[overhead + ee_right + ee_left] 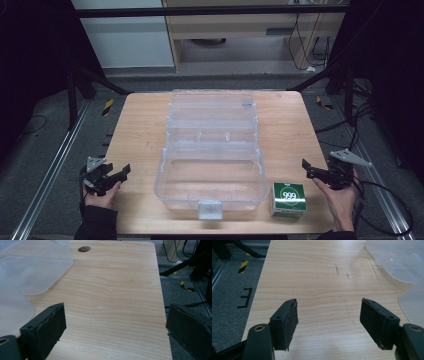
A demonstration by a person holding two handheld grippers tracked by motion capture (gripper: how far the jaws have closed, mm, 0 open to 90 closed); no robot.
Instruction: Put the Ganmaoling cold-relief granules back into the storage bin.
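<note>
Green-and-white box (288, 198), small and marked 999, sits on the table (140, 135) near its front edge, just beside the right front corner of the clear plastic organiser (212, 150). The organiser lies open in the middle of the table, its tiers stepped back and its deep front bin bare. Right tool (316, 173) rests in the person's hand at the table's right edge, near the box but apart from it, jaws spread with nothing between them; the right gripper view shows bare wood between its pads (47, 326). Left tool (112, 176) is held at the left edge, well apart from the box, jaws likewise wide and empty over bare table in the left gripper view (328, 315). Nothing is grasped yet, so this looks like the starting step. The next move probably calls for the right tool to swing inward and down over the box, straddle its sides and close, before lifting it toward the organiser's front bin.
</note>
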